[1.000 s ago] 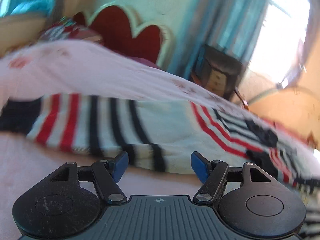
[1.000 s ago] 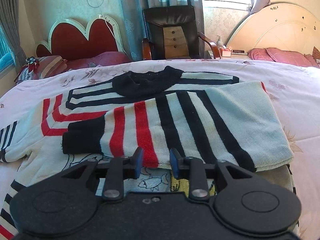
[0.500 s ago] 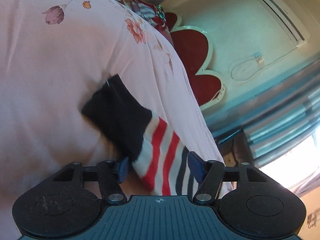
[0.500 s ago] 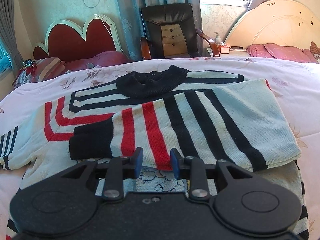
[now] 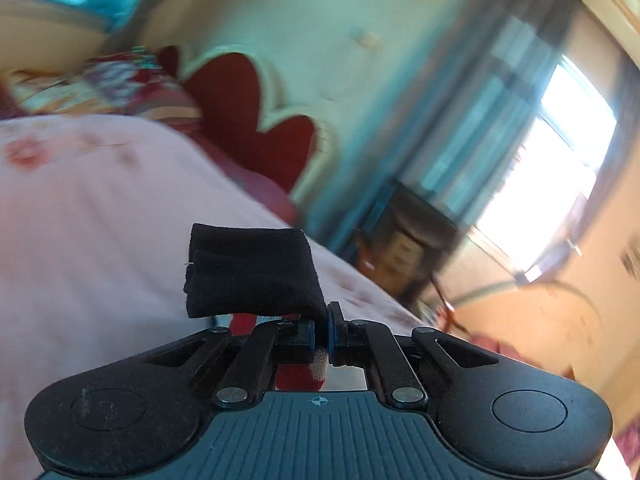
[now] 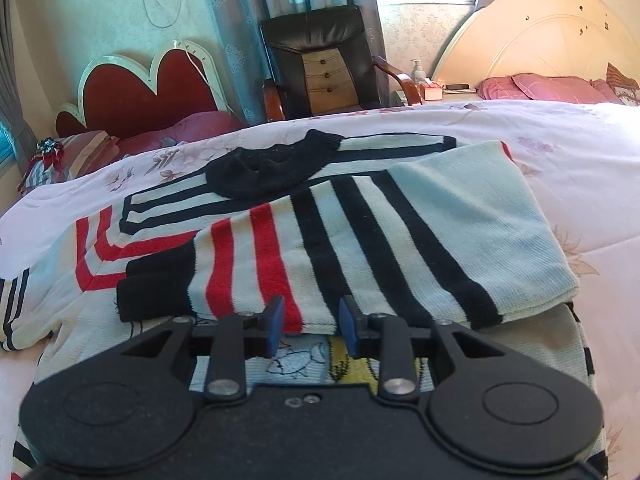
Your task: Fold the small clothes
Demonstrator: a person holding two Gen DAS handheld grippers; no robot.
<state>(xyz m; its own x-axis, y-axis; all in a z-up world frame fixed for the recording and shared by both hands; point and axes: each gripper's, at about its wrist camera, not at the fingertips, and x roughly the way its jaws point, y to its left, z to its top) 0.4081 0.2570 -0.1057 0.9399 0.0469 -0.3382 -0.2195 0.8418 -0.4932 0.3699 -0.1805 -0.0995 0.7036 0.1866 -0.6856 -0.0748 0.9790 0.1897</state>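
On the pink floral bed (image 6: 560, 140) the striped sweater (image 6: 400, 240) lies beyond the right gripper (image 6: 311, 326)'s narrowly parted, empty jaws, while the left gripper (image 5: 320, 338), wide a second ago, now pinches the sweater's black cuff (image 5: 252, 276), readying the second sleeve fold.

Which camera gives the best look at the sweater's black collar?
The right wrist view: the black collar lies in full sight on the spread striped sweater. The left wrist view misses the collar, showing only a black cuff pinched by the left gripper.
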